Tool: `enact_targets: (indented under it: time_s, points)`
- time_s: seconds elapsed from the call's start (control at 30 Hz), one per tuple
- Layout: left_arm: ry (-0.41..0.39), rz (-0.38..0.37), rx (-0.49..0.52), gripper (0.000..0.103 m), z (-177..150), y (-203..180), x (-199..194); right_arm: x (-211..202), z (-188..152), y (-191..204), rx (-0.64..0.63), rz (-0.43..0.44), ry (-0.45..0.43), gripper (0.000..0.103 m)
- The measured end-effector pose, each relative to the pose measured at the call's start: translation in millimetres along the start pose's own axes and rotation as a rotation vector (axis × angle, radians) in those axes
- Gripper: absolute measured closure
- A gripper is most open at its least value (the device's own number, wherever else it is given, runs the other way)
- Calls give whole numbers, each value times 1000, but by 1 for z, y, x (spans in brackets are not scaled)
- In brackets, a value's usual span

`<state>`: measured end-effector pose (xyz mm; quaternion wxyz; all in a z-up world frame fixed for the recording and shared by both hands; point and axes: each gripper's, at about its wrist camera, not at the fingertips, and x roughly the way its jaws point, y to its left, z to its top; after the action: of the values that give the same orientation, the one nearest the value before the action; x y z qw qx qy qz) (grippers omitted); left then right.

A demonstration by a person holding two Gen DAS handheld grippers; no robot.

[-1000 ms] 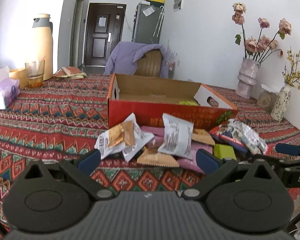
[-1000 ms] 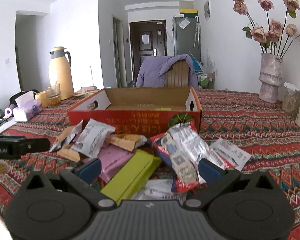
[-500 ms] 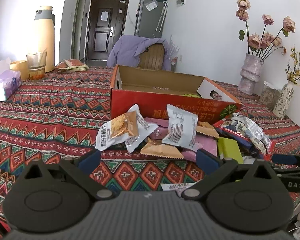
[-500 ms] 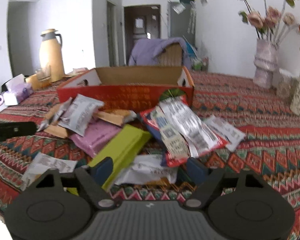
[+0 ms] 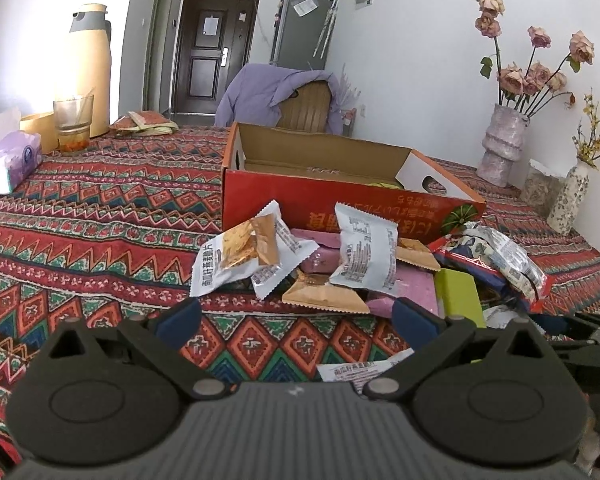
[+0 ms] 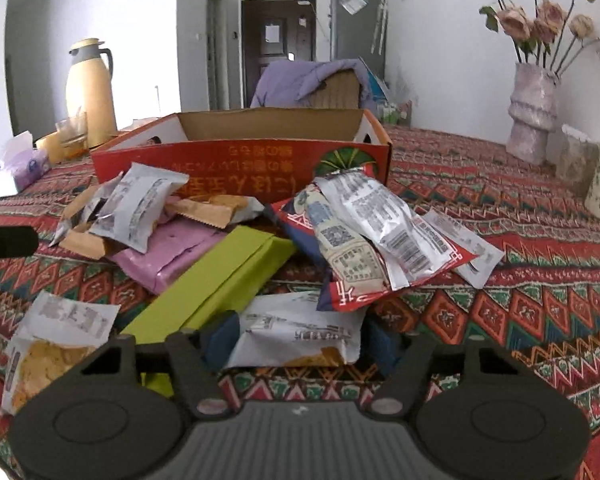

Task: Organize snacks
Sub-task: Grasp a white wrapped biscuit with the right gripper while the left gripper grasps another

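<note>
Right gripper (image 6: 300, 338) has dropped onto the near edge of the snack pile since a second ago and its jaws are closing, from full spread to roughly half. White packet (image 6: 300, 332) sits between the fingers; pads look at its side edges, firm pinch not confirmed. Means the pick is underway, next is a lift into the red box (image 6: 240, 156) just behind the pile.

Packet lies flat on the tablecloth (image 6: 520, 280), long axis across the view, so spanning finger to finger; its printed side faces up.

Left gripper (image 5: 296, 316) hasn't moved: fingers spread wide, nothing between them, hovering short of the pile
</note>
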<state>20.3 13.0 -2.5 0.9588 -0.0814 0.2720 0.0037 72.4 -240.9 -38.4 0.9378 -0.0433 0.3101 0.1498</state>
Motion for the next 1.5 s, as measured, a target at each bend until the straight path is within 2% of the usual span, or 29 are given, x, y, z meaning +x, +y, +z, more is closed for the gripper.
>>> enact_targets:
  time_s: [0.07,0.17,0.27,0.6,0.9,1.17,1.27,1.33,1.47,1.5]
  points:
    - [1,0,3,0,0,-1,0,-2,-1,1,-17,10,-13,42]
    - [-1,2,6,0,0,-2,-1,-4,-1,2,-28,16,-26,55]
    - [-1,6,6,0,1,-2,-1,-10,1,4,-30,22,-51,58]
    - [9,14,8,0,3,-3,2,-47,25,8,-48,26,-239,59]
    - [12,21,47,0,11,-18,9,-38,32,2,-18,26,-235,59]
    - [45,38,101,0,39,-48,46,-33,38,-5,3,14,-254,59]
    - [61,86,145,0,44,-61,62,-32,41,-8,11,10,-259,59]
    - [73,105,177,5,44,-68,72,-31,42,-11,19,12,-260,59]
    - [101,109,204,24,40,-76,83,-29,42,-14,27,14,-259,59]
    - [104,107,208,25,40,-78,84,-29,42,-15,28,15,-258,59]
